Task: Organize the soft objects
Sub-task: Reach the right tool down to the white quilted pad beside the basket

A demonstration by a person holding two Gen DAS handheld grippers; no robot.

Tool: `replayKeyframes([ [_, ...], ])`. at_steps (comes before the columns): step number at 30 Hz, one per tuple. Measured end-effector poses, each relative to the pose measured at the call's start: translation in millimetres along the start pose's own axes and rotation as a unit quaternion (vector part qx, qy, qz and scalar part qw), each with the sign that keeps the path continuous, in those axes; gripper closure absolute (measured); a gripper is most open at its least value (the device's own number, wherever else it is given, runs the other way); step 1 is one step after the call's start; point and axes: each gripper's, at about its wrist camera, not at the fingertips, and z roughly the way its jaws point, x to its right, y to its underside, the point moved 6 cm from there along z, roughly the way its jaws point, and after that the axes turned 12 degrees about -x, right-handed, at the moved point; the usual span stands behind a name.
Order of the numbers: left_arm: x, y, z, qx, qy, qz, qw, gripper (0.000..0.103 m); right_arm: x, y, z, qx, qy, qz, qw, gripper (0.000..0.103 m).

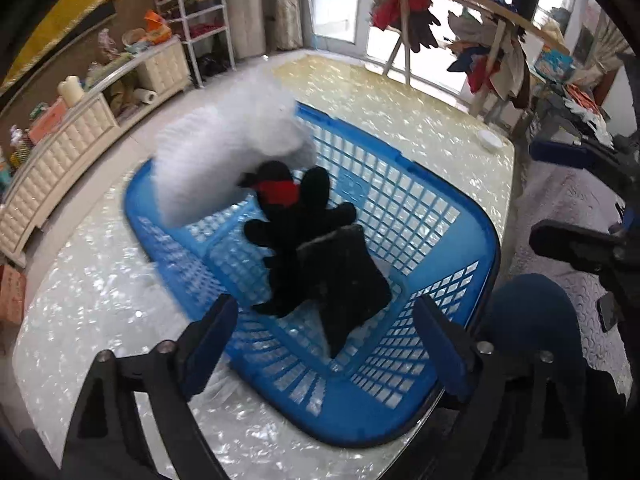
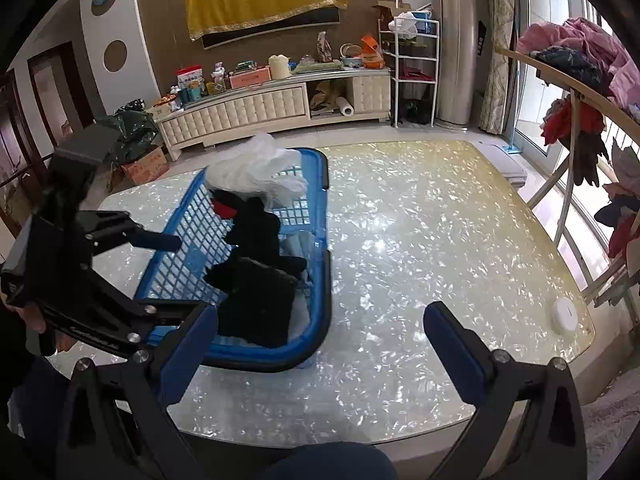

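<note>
A blue plastic basket [image 1: 400, 428] [image 2: 325, 280] lies on the pearly table. Inside it are a black glove [image 1: 296, 232] [image 2: 256, 224] with a red band [image 1: 278, 192] and a black folded cloth [image 1: 340, 280] [image 2: 256, 300]. A white fluffy item [image 1: 224, 152] [image 2: 256, 168], blurred in the left wrist view, sits over the basket's far end. My left gripper [image 1: 324, 312] [image 2: 180, 276] hangs open above the basket's near end, nothing between its fingers. To the right of the basket, my right gripper [image 2: 320, 316] stands open over bare table, holding nothing.
A small white round disc [image 2: 563, 314] [image 1: 490, 139] lies near the table's right edge. A drying rack [image 2: 560, 80] hung with clothes stands to the right. A low cream cabinet [image 2: 272, 108] lines the far wall. A knee in blue [image 1: 528, 320] is beside the table.
</note>
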Motion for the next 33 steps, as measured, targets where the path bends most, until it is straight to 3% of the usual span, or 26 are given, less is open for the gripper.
replayKeyframes([
  [3,-9.5,7.1,-18.3,0.017,-0.014,-0.014,0.9997,0.002,-9.0,-1.6,-2.7,0.002,-0.004,-0.006,1.0,0.0],
  [9,-28.5,35.0,-54.6,0.061,-0.026,-0.038,0.9971,0.001,-38.3,-4.0,-6.0,0.003,-0.019,-0.026,0.999,0.0],
  [22,-86.7,116.4,-90.5,0.081,-0.085,-0.106,0.9873,0.001,-139.5,-16.2,21.6,-0.024,-0.04,-0.1,0.994,0.0],
  [33,-149.2,192.7,-103.5,0.079,-0.095,-0.175,0.9768,0.001,-203.8,-26.3,53.2,-0.048,-0.045,-0.158,0.985,0.0],
])
